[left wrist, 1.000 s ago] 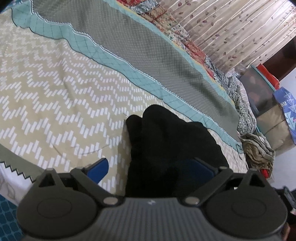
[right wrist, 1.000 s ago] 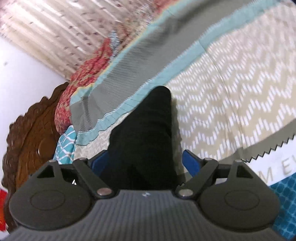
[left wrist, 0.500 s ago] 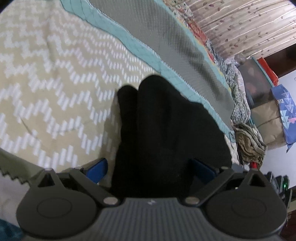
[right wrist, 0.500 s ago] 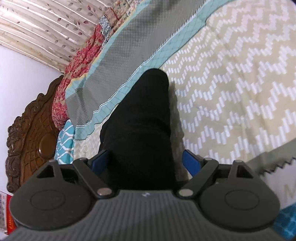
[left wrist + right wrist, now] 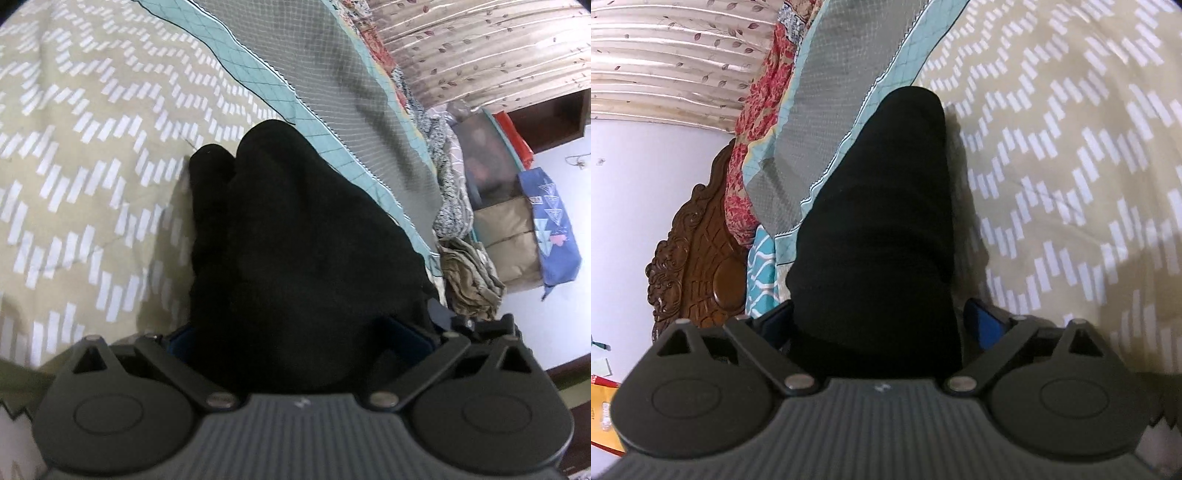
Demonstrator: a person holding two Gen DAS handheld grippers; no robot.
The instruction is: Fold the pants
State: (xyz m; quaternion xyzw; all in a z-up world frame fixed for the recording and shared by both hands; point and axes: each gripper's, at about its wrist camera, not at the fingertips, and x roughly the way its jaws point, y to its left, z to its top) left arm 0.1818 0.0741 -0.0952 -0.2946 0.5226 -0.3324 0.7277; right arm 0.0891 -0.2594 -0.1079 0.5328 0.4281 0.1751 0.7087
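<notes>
The left gripper (image 5: pixel 299 332) has its jaws spread wide, with a thick bunch of the black pants (image 5: pixel 295 236) filling the gap between its blue pads (image 5: pixel 410 334); whether the pads press the cloth, I cannot tell. The right gripper (image 5: pixel 877 325) is likewise spread around another bunch of the pants (image 5: pixel 886 221), grip unclear. The pants run forward from both grippers over the bed (image 5: pixel 85 155), across its beige zigzag cover toward the teal border (image 5: pixel 916 48). A carved headboard (image 5: pixel 698 254) stands beyond.
</notes>
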